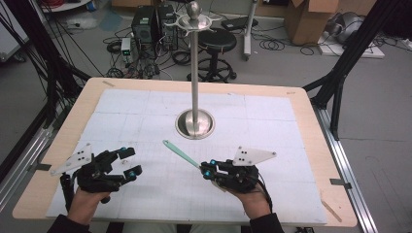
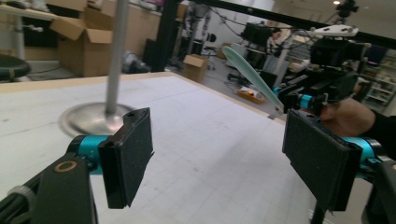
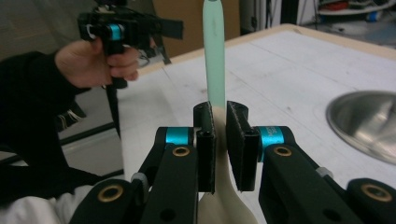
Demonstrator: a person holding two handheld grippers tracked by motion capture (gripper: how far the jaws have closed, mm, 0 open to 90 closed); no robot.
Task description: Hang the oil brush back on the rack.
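Note:
A slim utensil with a pale green handle (image 1: pixel 180 154) and a cream head is held by my right gripper (image 1: pixel 206 170), which is shut on it near the head. In the right gripper view the handle (image 3: pixel 215 56) rises straight up between the closed jaws of the right gripper (image 3: pixel 220 121), and the cream head (image 3: pixel 224 196) hangs below them. My left gripper (image 1: pixel 131 161) hovers open over the mat at the front left with nothing in it; its pads (image 2: pixel 128 158) stand wide apart. A tall metal stand (image 1: pixel 195 73) with a hooked ring on top rises from a round base (image 1: pixel 195 124) at the table's middle.
A white grid mat (image 1: pixel 272 121) covers the wooden table (image 1: pixel 320 160). Beyond the far edge the floor holds a black stool (image 1: pixel 217 43), computer cases (image 1: pixel 145 24), cables and cardboard boxes (image 1: pixel 311 19). Black frame legs (image 1: pixel 340 77) stand at the right.

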